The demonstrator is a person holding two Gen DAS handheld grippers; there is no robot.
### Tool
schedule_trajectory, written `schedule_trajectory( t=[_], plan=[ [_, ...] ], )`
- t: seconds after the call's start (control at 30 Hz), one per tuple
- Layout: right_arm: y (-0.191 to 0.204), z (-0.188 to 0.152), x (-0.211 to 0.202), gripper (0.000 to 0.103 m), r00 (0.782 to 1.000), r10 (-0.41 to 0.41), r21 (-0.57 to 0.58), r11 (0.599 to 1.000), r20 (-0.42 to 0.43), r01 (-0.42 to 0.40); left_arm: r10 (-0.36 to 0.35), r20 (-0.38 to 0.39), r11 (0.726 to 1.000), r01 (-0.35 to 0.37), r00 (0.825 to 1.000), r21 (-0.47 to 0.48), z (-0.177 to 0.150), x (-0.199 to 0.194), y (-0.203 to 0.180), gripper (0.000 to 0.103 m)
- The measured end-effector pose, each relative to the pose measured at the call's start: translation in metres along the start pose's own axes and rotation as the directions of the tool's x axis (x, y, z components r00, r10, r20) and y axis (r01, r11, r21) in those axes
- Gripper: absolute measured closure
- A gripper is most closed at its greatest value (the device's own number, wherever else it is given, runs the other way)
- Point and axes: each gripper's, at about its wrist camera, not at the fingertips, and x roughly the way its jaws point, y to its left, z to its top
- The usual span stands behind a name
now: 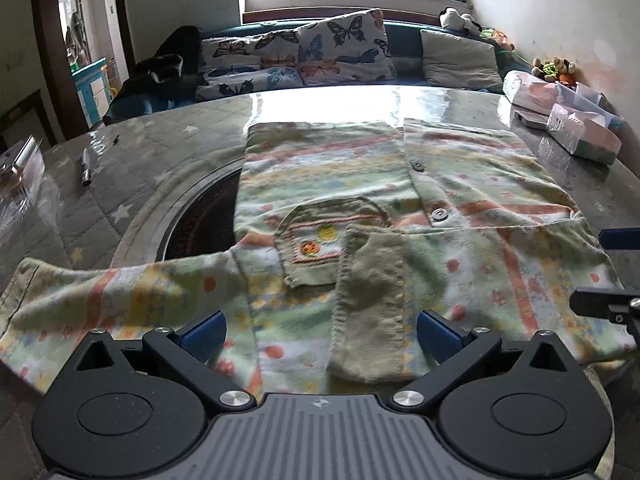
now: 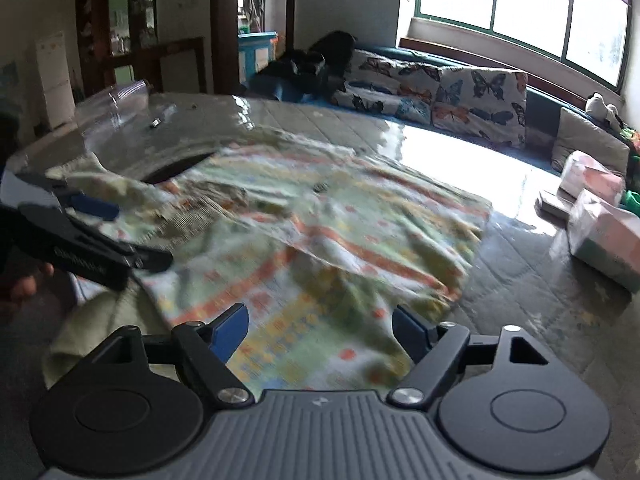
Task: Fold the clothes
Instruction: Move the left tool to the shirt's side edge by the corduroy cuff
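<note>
A pale green pyjama shirt [image 1: 400, 184] with orange stripes, buttons and a chest pocket [image 1: 320, 240] lies spread on the table. One sleeve [image 1: 100, 296] reaches out to the left. A plain green collar strip [image 1: 372, 308] lies folded over its near part. My left gripper [image 1: 320, 336] hovers open over that strip, its blue pads [image 1: 204, 336] well apart on either side. My right gripper [image 2: 320, 332] is open above the shirt's [image 2: 320, 240] near right edge, pads clear of the cloth. Each gripper shows in the other's view, the right gripper [image 1: 612, 272] at the far right, the left gripper [image 2: 116, 232] at the left.
The table [image 1: 132, 168] has a grey star-print cover under clear plastic, with a dark round opening [image 1: 200, 216] partly under the shirt. A pen [image 1: 86, 168] and a clear container [image 1: 20, 176] lie left; wrapped boxes [image 1: 580, 132] stand right. A sofa with butterfly cushions [image 1: 344, 48] lines the back.
</note>
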Motion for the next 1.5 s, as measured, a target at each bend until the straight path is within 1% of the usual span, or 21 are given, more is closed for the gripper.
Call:
schedule_trajectory(
  t=[0.07, 0.13, 0.17, 0.2, 0.23, 0.33, 0.43, 0.57, 0.63, 0.73, 0.8, 0.97, 1.1, 1.17, 1.5],
  plan=[
    [0.006, 0.000, 0.006, 0.016, 1.000, 0.017, 0.007, 1.000, -0.007, -0.017, -0.004, -0.003, 1.000, 0.004, 1.000, -0.019, -0.001, -0.003, 0.004, 0.000],
    [0.014, -0.002, 0.013, 0.014, 0.999, 0.026, 0.000, 1.000, -0.018, -0.026, 0.001, 0.005, 1.000, -0.001, 1.000, -0.031, -0.002, -0.009, 0.010, 0.000],
    [0.016, -0.003, 0.016, 0.009, 1.000, 0.024, -0.003, 1.000, -0.019, -0.024, 0.004, 0.010, 0.999, -0.003, 1.000, -0.037, -0.002, -0.012, 0.014, 0.000],
    [0.018, -0.003, 0.017, 0.007, 1.000, 0.019, -0.005, 1.000, -0.016, -0.019, 0.011, 0.016, 0.999, -0.010, 1.000, -0.047, -0.002, -0.015, 0.019, 0.000],
    [0.019, -0.005, 0.018, 0.004, 1.000, 0.010, -0.004, 1.000, -0.010, -0.010, 0.020, 0.023, 0.998, -0.018, 1.000, -0.058, -0.003, -0.018, 0.025, 0.000],
    [0.017, -0.007, 0.020, 0.001, 1.000, 0.012, 0.023, 1.000, -0.007, -0.012, 0.053, 0.044, 0.993, -0.048, 0.998, -0.105, -0.004, -0.026, 0.047, 0.000],
    [0.015, -0.009, 0.021, 0.000, 1.000, 0.018, 0.043, 0.999, -0.005, -0.018, 0.103, 0.057, 0.982, -0.093, 0.993, -0.164, -0.006, -0.032, 0.074, 0.000],
    [0.014, -0.011, 0.021, 0.000, 1.000, 0.022, 0.052, 0.998, -0.002, -0.022, 0.183, 0.060, 0.956, -0.163, 0.981, -0.245, -0.009, -0.038, 0.114, 0.000],
    [0.014, -0.012, 0.021, 0.000, 1.000, 0.024, 0.052, 0.998, 0.005, -0.024, 0.229, 0.061, 0.936, -0.203, 0.972, -0.286, -0.012, -0.041, 0.135, 0.000],
    [0.014, -0.014, 0.021, 0.000, 1.000, 0.024, 0.051, 0.998, 0.016, -0.025, 0.301, 0.052, 0.901, -0.266, 0.952, -0.342, -0.015, -0.043, 0.163, 0.000],
    [0.014, -0.015, 0.021, 0.000, 0.999, 0.026, 0.051, 0.998, 0.024, -0.027, 0.331, 0.040, 0.880, -0.293, 0.943, -0.373, -0.018, -0.043, 0.179, 0.000],
    [0.014, -0.017, 0.021, 0.000, 0.999, 0.028, 0.053, 0.998, 0.037, -0.030, 0.363, -0.005, 0.841, -0.330, 0.932, -0.429, -0.023, -0.042, 0.209, 0.000],
    [0.015, -0.020, 0.020, 0.000, 0.998, 0.022, 0.053, 0.998, 0.056, -0.025, 0.368, -0.035, 0.812, -0.340, 0.929, -0.474, -0.029, -0.038, 0.223, 0.000],
    [0.015, -0.020, 0.020, 0.000, 0.998, 0.023, 0.054, 0.998, 0.057, -0.026, 0.362, -0.037, 0.809, -0.334, 0.931, -0.484, -0.032, -0.037, 0.226, 0.000],
    [0.016, -0.018, 0.020, 0.000, 0.999, 0.020, 0.046, 0.999, 0.049, -0.022, 0.375, -0.013, 0.810, -0.335, 0.927, -0.481, -0.033, -0.035, 0.225, 0.003]
  ],
)
